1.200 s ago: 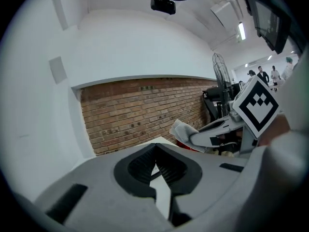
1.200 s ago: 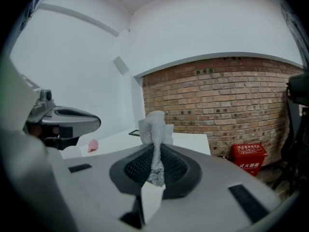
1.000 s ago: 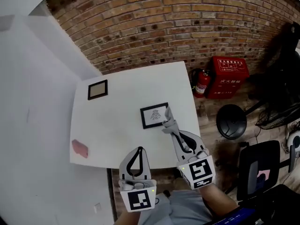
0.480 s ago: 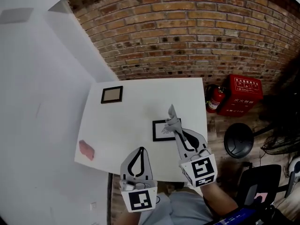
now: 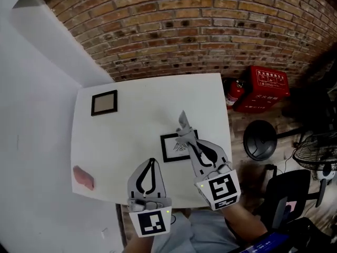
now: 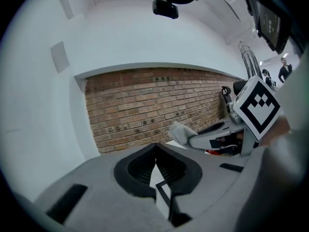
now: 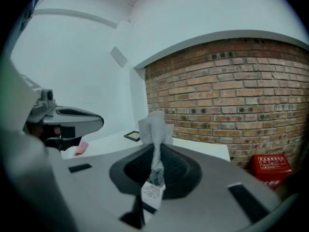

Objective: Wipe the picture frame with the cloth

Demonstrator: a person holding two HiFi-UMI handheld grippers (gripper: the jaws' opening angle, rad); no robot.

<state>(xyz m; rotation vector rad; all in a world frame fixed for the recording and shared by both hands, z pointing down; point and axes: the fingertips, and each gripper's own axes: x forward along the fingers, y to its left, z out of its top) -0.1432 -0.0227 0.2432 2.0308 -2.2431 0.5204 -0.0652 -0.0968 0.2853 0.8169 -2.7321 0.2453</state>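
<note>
A black picture frame (image 5: 174, 147) with a small drawing lies on the white table (image 5: 137, 125), near its right front. My right gripper (image 5: 185, 135) hovers over the frame's upper right part, shut on a grey cloth (image 5: 183, 123) that sticks up past its tips. In the right gripper view the cloth (image 7: 155, 127) is pinched between the jaws, with the drawing (image 7: 152, 192) showing below. My left gripper (image 5: 151, 163) is at the table's front edge, left of the frame, shut with nothing in it. A corner of the frame (image 6: 163, 193) shows below the left gripper's closed jaws.
A second frame (image 5: 104, 103) with a tan insert lies at the table's far left. A pink object (image 5: 83, 177) sits near the front left edge. A brick wall runs behind. On the floor to the right are a red box (image 5: 268, 88), a fire extinguisher (image 5: 231, 94), a round black base (image 5: 259, 139) and a chair (image 5: 287, 190).
The head view has shifted. My right gripper with the cloth has moved from the frame's right edge to over its upper right part. The left gripper has barely moved.
</note>
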